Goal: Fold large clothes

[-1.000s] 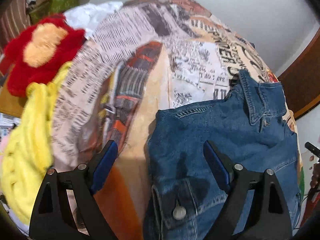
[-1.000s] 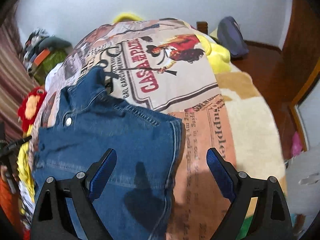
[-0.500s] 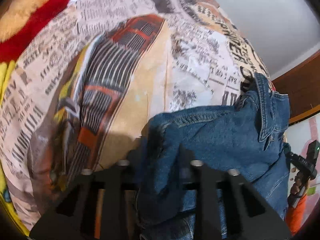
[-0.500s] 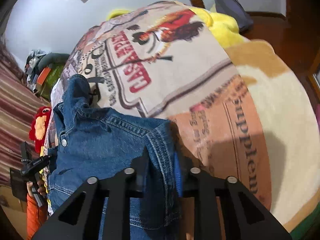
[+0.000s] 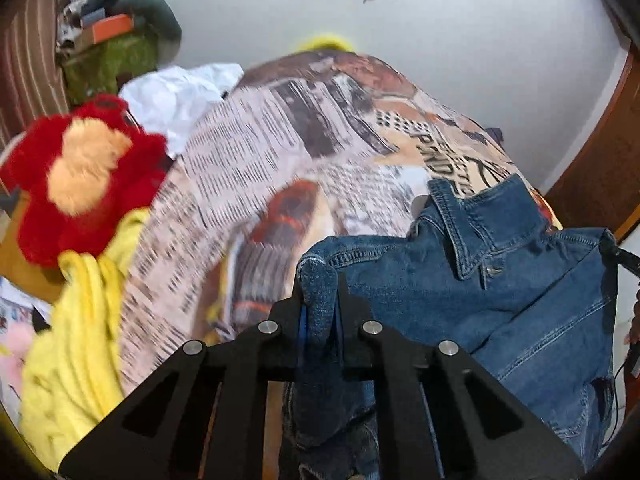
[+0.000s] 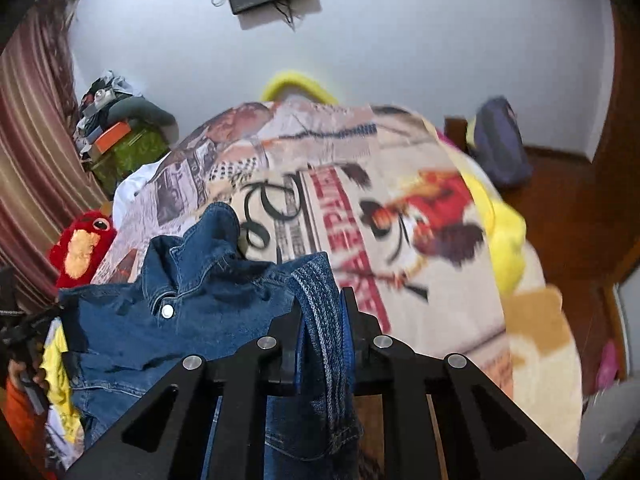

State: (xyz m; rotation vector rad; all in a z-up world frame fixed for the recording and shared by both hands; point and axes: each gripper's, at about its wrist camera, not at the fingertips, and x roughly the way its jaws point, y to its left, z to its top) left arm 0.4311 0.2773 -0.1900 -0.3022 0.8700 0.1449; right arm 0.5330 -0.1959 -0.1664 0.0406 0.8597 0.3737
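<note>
The bed (image 5: 280, 168) carries everything here; a bedspread printed like old newspapers and posters covers it, and the pictures do not show its near edge. Along its left edge lie a yellow blanket (image 5: 76, 344) and a red plush toy (image 5: 80, 176), with some white cloth (image 5: 180, 96) toward the far left corner. At the far right corner there is a dark blue bag (image 6: 500, 148) on brown furniture.

The denim jacket (image 5: 500, 300) is on the near part of the bed, between the two grippers, with its collar toward the far end. Its long axis seems to run from the collar back toward the person, so the two held points are at the left and right sides of the garment.

The left gripper (image 5: 320, 312) has its jaws together, clamped on a fold of denim at the jacket's left side; the body of the jacket spreads to the right of these jaws. The right gripper (image 6: 324, 312) is clamped in the same way on the seamed edge at the right side, and there the jacket spreads to the left.

Each hand is therefore nearest to its own side. In my judgement, the coming fold depends on moving both held sides together across the jacket, keeping the cloth between them stretched and even.
</note>
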